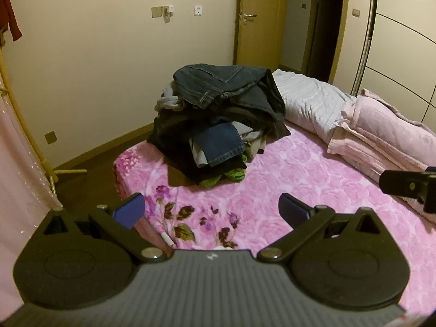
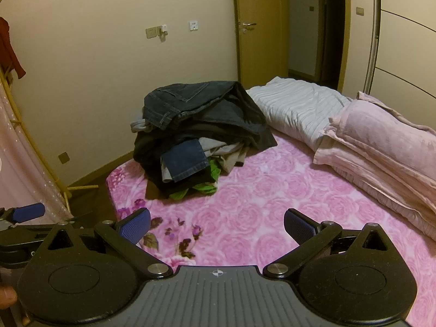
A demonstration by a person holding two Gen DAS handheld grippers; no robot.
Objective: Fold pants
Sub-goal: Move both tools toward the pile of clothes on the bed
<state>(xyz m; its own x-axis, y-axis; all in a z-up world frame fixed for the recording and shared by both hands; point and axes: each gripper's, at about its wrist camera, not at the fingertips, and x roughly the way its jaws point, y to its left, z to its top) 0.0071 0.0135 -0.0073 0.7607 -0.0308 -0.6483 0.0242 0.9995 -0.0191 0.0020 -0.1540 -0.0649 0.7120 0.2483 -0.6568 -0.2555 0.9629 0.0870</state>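
Observation:
A heap of pants [image 1: 218, 114] lies at the far left corner of the bed, dark jeans [image 1: 215, 81] on top, a blue denim leg [image 1: 220, 144] and a bit of green cloth [image 1: 234, 175] poking out below. In the right wrist view the same heap [image 2: 196, 133] sits ahead and left. My left gripper [image 1: 211, 209] hovers open over the near part of the bed, holding nothing. My right gripper [image 2: 218, 227] is likewise open and empty, well short of the heap. Its tip shows at the right edge of the left wrist view [image 1: 408, 185].
The bed has a pink rose-patterned cover [image 1: 299, 179]. A folded grey quilt [image 1: 310, 103] and a pink pillow [image 1: 387, 133] lie along its right side. A wall stands beyond the bed, with a door [image 1: 259, 19] and a wardrobe [image 1: 406, 27]. A pink curtain on a wooden frame [image 1: 24, 147] hangs at left.

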